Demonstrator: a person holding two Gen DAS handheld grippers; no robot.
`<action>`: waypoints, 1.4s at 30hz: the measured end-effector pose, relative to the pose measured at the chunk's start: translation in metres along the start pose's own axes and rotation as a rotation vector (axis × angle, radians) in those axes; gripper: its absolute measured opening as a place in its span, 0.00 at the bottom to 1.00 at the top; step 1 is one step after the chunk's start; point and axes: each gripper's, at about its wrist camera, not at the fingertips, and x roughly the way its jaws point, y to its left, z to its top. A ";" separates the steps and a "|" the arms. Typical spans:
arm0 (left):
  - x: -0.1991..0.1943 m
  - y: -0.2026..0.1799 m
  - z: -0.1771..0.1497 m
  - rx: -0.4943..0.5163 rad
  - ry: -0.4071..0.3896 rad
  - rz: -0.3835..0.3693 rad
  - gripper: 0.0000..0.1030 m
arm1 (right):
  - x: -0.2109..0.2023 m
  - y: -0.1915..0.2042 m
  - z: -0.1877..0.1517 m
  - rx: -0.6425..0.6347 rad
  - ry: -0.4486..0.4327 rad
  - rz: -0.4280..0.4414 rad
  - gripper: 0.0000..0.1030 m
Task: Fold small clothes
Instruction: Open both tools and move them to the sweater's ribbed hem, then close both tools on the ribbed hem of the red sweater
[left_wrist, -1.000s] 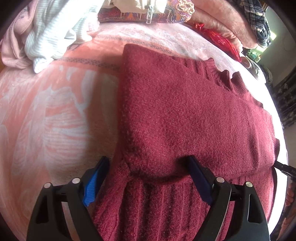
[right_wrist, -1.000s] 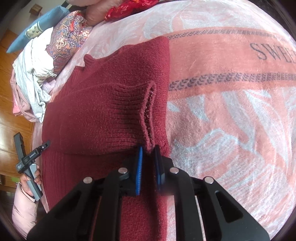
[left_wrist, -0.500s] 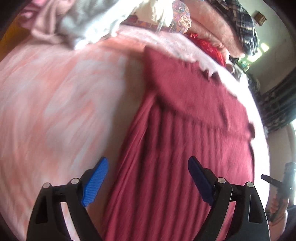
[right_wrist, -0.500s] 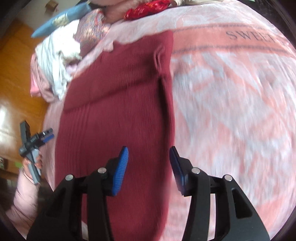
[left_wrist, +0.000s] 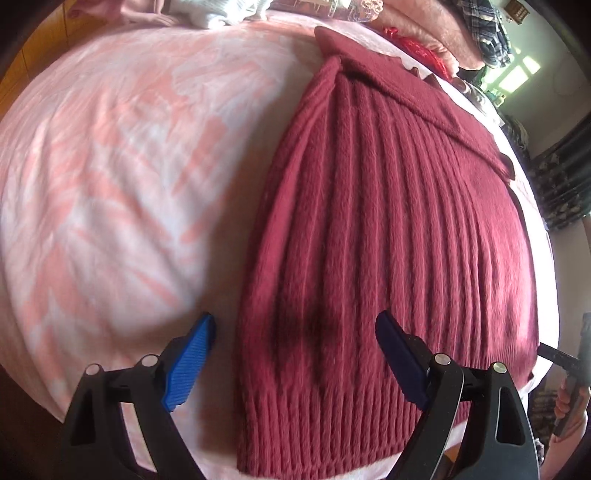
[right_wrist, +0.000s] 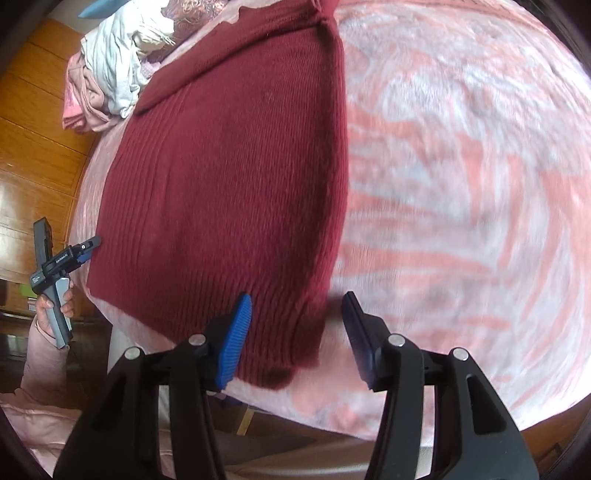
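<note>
Burgundy ribbed wool nearest: sweater (left_wrist: 388, 221) flat on the bed's pink blanket (left_wrist: 110, 184), hem at the near edge, upper part already folded down across the far end. Left tongs (left_wrist: 293, 321) spread wide, straddling the sweater's left edge near the hem, pinching nothing. Right tongs (right_wrist: 297, 297) half spread, having just been opening, with the hem's right corner (right_wrist: 288, 365) showing between the pads yet untouched. Probably next: take both hem corners and carry them up toward the fold. Bite deep enough to catch every layer, keep the corners level, lift together, lay edge on edge. Mind the bed's edge just beside the hem; avoid dragging the knit off it. Farther off, heaped pale clothes (right_wrist: 114, 70) and a red cloth (left_wrist: 417, 46) near the sweater's top: stop the fold short of them.
</note>
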 end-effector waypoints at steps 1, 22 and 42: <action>-0.001 0.000 -0.003 0.001 -0.004 0.000 0.86 | 0.002 0.000 -0.004 0.007 0.001 0.009 0.51; 0.001 -0.013 -0.027 -0.014 0.000 -0.019 0.44 | 0.019 0.013 -0.014 0.013 -0.038 0.042 0.12; -0.038 -0.020 -0.006 -0.098 -0.063 -0.215 0.12 | -0.017 0.015 0.005 0.027 -0.096 0.264 0.06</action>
